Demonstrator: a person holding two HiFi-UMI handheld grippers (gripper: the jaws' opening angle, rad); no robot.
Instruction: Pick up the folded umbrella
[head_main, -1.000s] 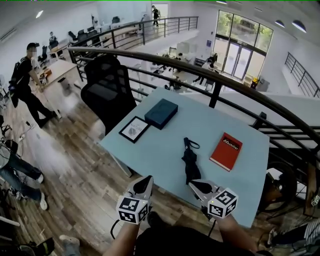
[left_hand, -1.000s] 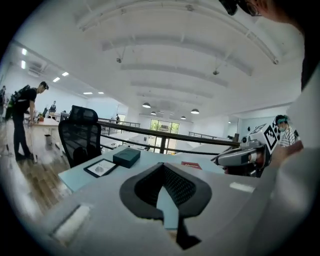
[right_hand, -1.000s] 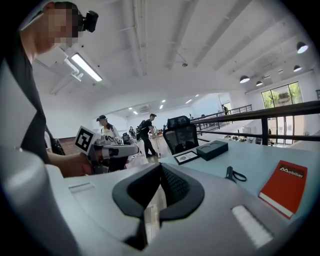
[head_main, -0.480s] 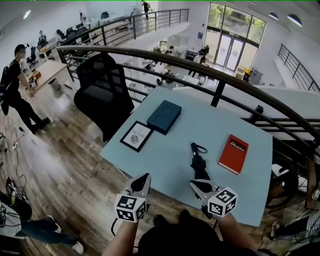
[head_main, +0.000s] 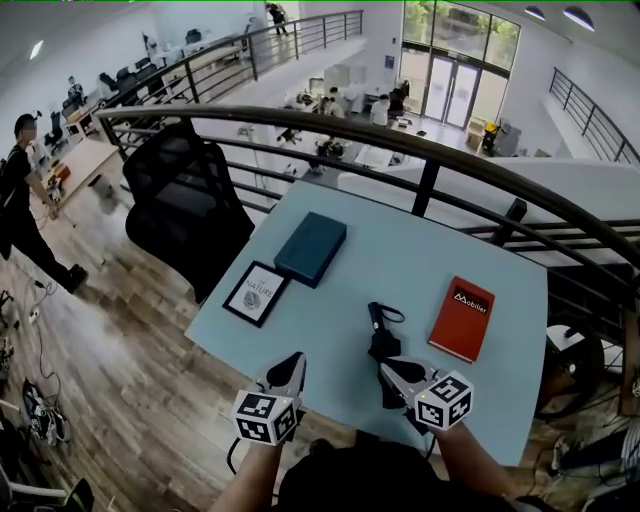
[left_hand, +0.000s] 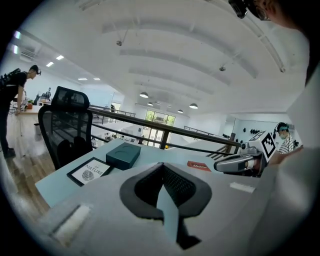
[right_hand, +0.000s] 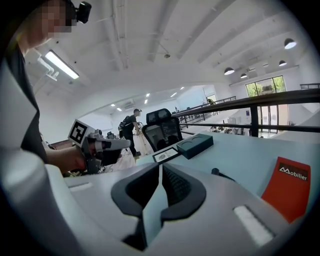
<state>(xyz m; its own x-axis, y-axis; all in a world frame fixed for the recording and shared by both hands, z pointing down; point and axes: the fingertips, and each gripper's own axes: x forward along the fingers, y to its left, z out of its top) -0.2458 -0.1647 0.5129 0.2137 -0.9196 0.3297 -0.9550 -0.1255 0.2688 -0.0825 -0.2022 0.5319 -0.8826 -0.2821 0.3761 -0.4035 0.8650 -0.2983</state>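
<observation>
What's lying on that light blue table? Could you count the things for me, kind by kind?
folded umbrella: 1
teal box: 1
framed picture: 1
red book: 1
Total: 4

Left claw (head_main: 291, 364) and right claw (head_main: 393, 371) side by side, jaws together, empty.
</observation>
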